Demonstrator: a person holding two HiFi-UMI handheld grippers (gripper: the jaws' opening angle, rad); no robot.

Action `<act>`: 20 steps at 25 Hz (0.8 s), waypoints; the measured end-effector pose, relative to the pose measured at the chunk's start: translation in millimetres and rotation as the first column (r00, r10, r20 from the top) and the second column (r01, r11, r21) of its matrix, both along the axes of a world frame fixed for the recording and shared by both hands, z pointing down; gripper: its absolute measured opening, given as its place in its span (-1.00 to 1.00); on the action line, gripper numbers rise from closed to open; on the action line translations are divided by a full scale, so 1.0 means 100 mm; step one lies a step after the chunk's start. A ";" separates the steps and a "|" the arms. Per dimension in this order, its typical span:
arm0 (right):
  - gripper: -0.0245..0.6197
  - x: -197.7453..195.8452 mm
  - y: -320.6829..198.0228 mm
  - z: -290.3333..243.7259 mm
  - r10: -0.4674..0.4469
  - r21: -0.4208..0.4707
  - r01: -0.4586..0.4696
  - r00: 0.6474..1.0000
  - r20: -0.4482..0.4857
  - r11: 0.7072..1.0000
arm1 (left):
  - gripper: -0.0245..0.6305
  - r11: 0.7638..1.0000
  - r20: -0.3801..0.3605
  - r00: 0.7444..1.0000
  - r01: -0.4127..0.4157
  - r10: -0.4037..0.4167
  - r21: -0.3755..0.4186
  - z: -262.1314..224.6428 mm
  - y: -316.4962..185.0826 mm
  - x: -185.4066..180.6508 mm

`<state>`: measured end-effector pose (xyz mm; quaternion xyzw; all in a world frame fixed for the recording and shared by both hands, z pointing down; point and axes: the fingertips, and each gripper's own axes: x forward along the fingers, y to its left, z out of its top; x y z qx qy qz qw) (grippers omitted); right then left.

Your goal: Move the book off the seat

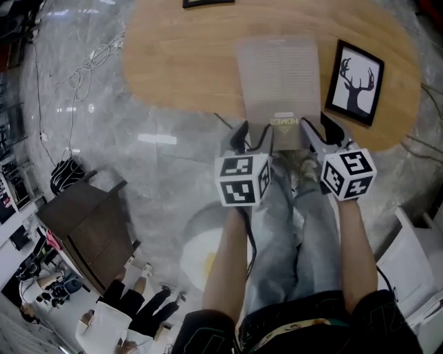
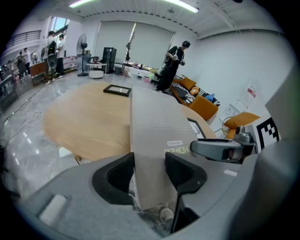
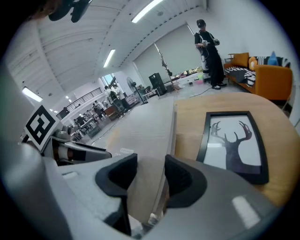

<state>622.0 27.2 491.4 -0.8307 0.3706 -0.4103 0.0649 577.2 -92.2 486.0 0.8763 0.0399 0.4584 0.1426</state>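
Grey book [image 1: 279, 76] over wooden table [image 1: 180, 62], near edge pinched between left gripper [image 1: 255, 138] and right gripper [image 1: 320, 133] fingers.

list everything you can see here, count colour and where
table: 1, light wood, oval, centre
book: 1, grey, over the table's near edge
deer picture: 1, black frame, on the table right of the book
second frame: 1, black, table's far edge
cabinet: 1, dark brown, on the floor at left
cables: several, pale, on the floor left of the table
sofa: 1, orange, far right
left gripper: 1, grey, shut on the book's near end
right gripper: 1, grey, shut on the book's near end
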 end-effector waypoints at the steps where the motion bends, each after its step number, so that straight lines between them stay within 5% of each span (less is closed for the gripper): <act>1: -0.36 0.10 -0.02 0.04 0.021 0.000 -0.021 1.000 0.004 1.000 | -0.25 1.000 -0.001 1.000 -0.023 0.023 0.001 0.04 -0.03 0.12; 11: -0.36 0.71 -0.28 0.34 0.183 -0.043 -0.181 0.982 0.039 0.982 | -0.25 0.982 0.030 0.982 -0.184 0.186 -0.040 0.37 -0.35 0.94; 20: -0.30 1.01 -0.28 0.38 0.252 -0.119 -0.246 0.967 0.041 0.962 | -0.23 0.968 0.006 0.971 -0.236 0.238 -0.089 0.42 -0.40 1.32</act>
